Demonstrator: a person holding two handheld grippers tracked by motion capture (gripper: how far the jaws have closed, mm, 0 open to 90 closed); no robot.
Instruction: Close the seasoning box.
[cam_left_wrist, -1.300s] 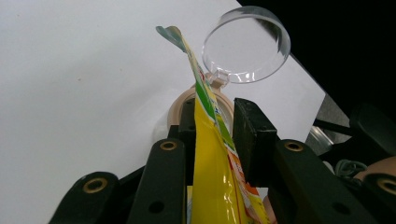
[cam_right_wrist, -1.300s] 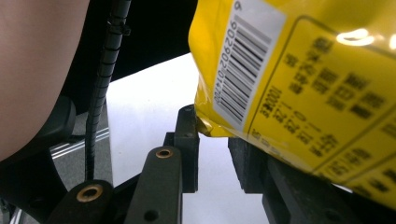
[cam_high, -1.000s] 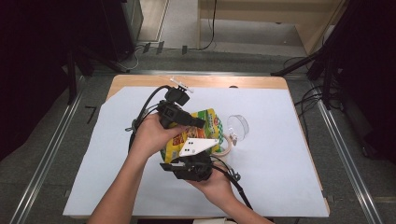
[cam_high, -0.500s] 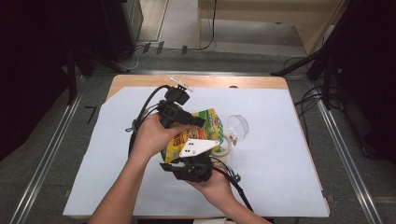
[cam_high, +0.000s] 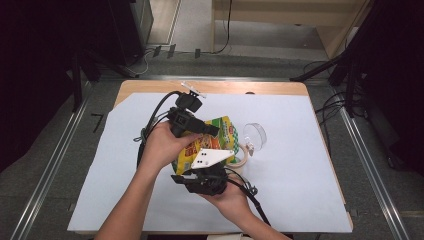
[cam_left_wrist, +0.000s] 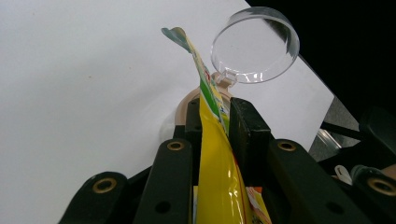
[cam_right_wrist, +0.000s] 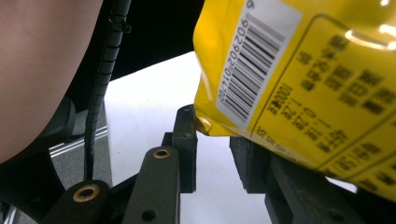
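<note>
Gripping the yellow snack bag (cam_left_wrist: 215, 154) along its top edge, the left tongs (cam_left_wrist: 215, 126) have both jaws pressed flat against the foil. The bag is held above the white sheet (cam_high: 300, 170) that covers the counter (cam_high: 150, 86), between the person's two hands. The right tongs (cam_right_wrist: 212, 140) sit at the bag's lower corner, beside the barcode; their jaws stand apart, with the corner resting over the gap. Just beyond the bag, a beige jar (cam_high: 243, 155) stands with its clear hinged lid (cam_left_wrist: 254, 44) flipped up. What the jar holds cannot be told.
</note>
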